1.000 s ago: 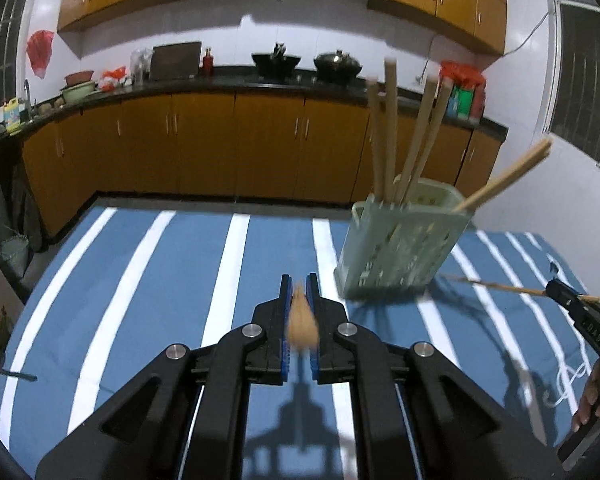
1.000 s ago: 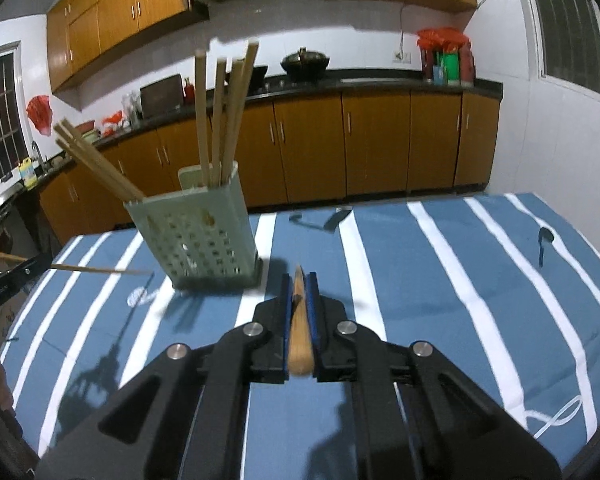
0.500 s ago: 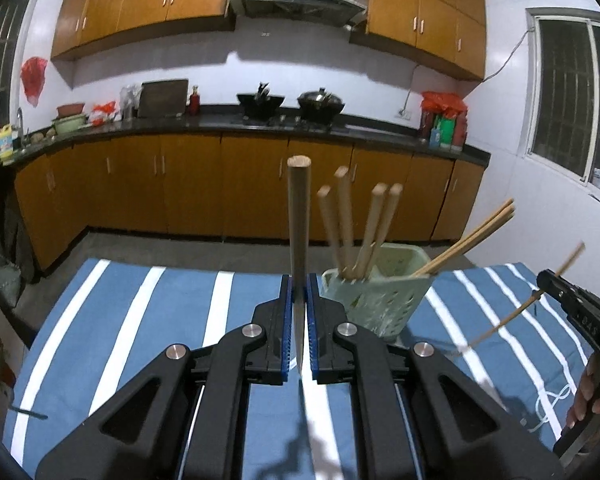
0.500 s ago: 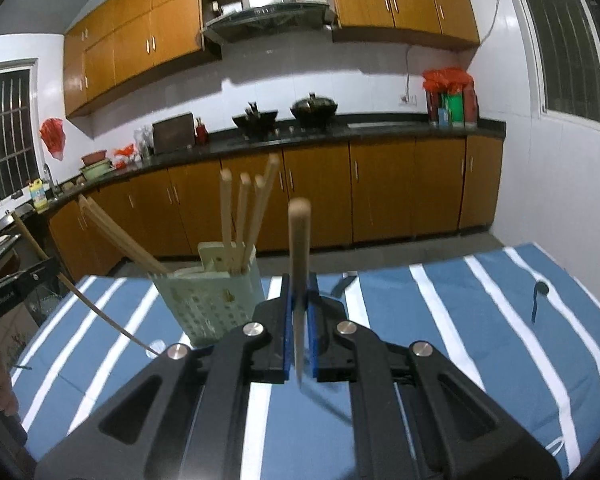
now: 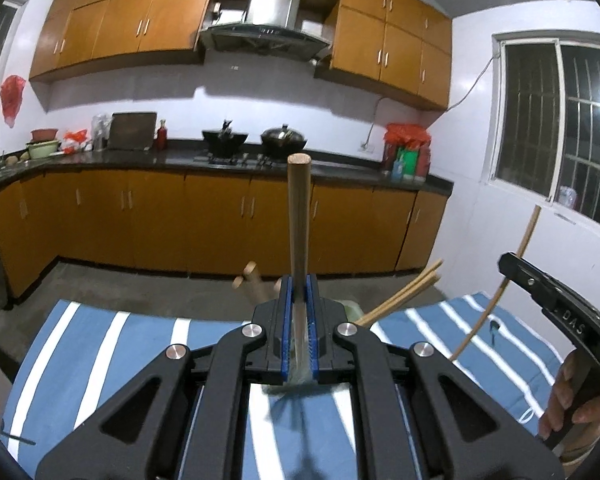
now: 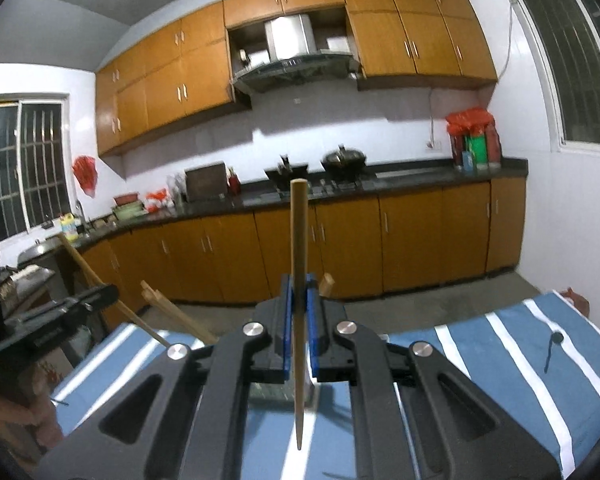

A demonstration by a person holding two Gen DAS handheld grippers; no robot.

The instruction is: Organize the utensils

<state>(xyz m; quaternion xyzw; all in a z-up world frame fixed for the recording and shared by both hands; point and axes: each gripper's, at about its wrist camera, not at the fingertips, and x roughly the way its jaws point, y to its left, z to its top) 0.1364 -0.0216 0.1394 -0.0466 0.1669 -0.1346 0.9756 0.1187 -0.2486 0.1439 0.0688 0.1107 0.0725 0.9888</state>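
The left claw [image 5: 299, 332] and right claw [image 6: 299, 336] are matte black with bright blue pads and silver rivets. Each pinches a pale tan wooden chopstick [image 5: 299, 216], the other one [image 6: 299, 264] a shade yellower. The cloth on the counter [image 5: 100, 344] is mid-blue with white stripes. Behind stand glossy orange-brown wooden cabinets [image 5: 140, 216] under a black worktop [image 5: 172, 156], white tiled walls [image 5: 500, 220], a steel-grey range hood [image 5: 268, 20] and red plastic bags [image 5: 406, 132].
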